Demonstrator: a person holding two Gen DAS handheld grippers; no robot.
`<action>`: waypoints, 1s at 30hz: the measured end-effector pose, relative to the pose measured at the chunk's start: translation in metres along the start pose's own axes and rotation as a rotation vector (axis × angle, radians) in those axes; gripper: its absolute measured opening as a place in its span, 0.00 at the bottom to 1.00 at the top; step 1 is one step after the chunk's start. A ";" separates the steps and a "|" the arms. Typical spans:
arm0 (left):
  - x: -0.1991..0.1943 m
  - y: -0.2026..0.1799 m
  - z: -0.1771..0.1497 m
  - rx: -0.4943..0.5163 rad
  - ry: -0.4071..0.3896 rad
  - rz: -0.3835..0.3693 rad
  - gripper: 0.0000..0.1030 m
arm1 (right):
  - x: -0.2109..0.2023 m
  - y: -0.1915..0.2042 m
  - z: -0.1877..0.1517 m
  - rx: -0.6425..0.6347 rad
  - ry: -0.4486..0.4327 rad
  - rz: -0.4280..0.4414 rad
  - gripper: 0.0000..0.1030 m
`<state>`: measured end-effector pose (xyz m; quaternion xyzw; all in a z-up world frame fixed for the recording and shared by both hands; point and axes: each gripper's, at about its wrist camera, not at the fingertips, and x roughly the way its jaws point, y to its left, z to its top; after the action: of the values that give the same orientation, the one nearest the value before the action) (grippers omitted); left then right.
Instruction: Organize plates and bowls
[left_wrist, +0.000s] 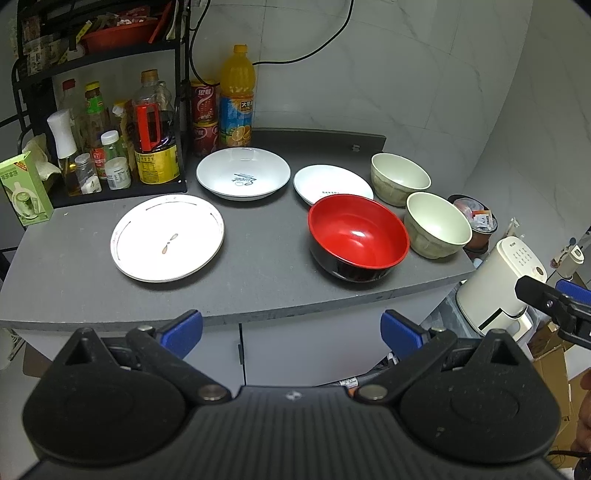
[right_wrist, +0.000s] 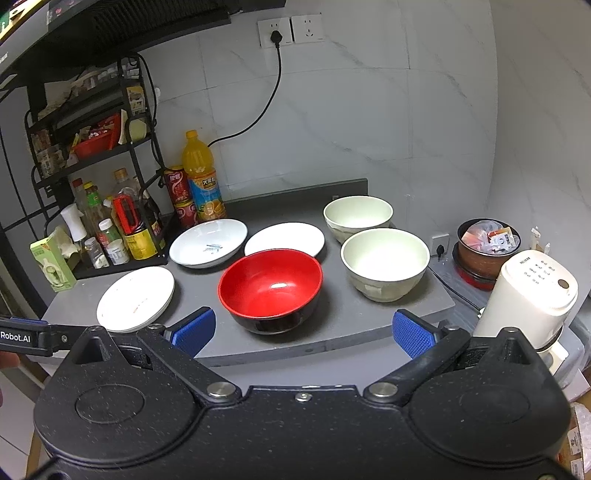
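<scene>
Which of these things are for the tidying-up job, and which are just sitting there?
For the job:
- red bowl
- two pale green bowls
- flat plate
- deep plate with writing
- small white plate

Just sitting there:
- orange juice bottle
- red cans
- rack of sauce bottles
- green box
- white kettle

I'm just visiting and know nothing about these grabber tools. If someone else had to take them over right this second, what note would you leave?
Left gripper: open, empty, held short of the counter's front edge.
Right gripper: open, empty, also short of the counter.
Dishes on the counter, all separate: flat plate front left, deep plate behind it, small plate beside that, red bowl front centre, two pale bowls on the right.
Done: nothing stacked yet.
Left: probably nest the bowls and stack the plates.
</scene>
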<state>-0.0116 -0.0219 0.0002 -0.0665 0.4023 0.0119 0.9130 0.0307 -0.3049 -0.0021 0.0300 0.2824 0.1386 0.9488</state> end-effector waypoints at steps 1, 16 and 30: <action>0.000 0.000 0.000 -0.002 0.000 0.005 0.99 | 0.001 -0.002 -0.001 0.000 -0.002 0.005 1.00; 0.002 0.004 0.012 -0.040 -0.007 0.003 0.99 | 0.004 -0.002 0.002 -0.070 -0.058 0.011 1.00; 0.004 -0.009 0.030 -0.040 0.004 0.009 0.99 | 0.014 -0.017 0.015 -0.036 0.019 0.009 1.00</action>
<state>0.0139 -0.0269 0.0177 -0.0830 0.4040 0.0241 0.9107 0.0540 -0.3170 0.0012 0.0131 0.2885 0.1483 0.9458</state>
